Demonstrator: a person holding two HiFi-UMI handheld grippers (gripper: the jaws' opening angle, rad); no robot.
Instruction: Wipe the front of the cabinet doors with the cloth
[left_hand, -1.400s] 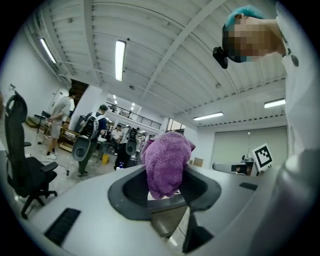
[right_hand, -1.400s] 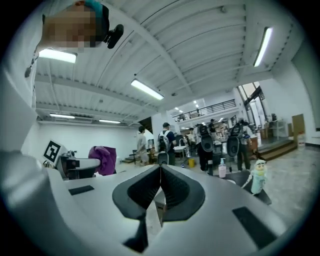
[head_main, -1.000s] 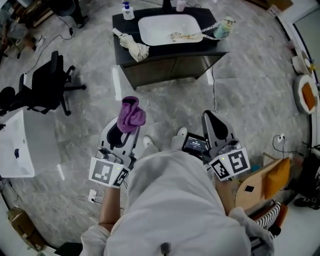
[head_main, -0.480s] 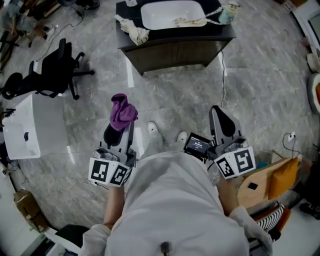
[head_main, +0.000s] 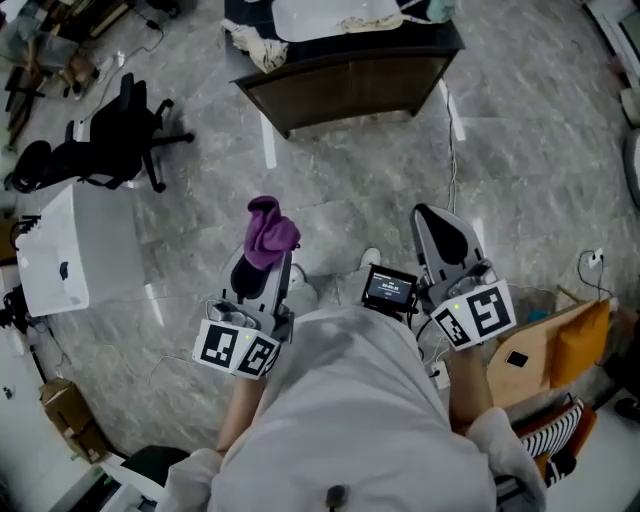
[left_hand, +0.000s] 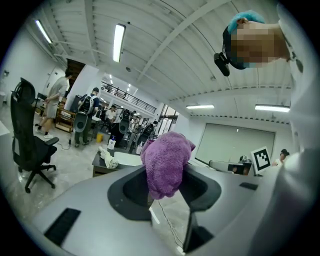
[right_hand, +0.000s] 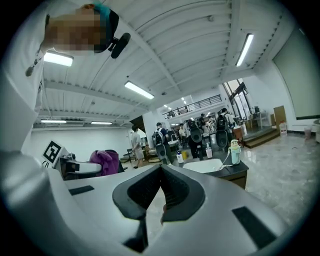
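Note:
My left gripper (head_main: 263, 270) is shut on a crumpled purple cloth (head_main: 270, 230), held up in front of my body; in the left gripper view the cloth (left_hand: 165, 168) bulges out from between the jaws. My right gripper (head_main: 445, 240) is beside it, shut and holding nothing, its tips meeting (right_hand: 160, 168). The dark cabinet (head_main: 350, 85) with its brown doors and white sink stands far ahead across the floor, well away from both grippers. It also shows small in the right gripper view as the cabinet (right_hand: 227, 170).
A black office chair (head_main: 110, 145) and a white box (head_main: 75, 250) are to the left. A beige rag (head_main: 255, 45) lies on the cabinet top. A cable (head_main: 450, 120) runs down the floor. Cardboard and bags (head_main: 560, 345) sit at the right. People stand in the background.
The cabinet has slid toward the top edge of the head view, so it sits farther off. Both grippers stay close to my body, the left still holding the cloth.

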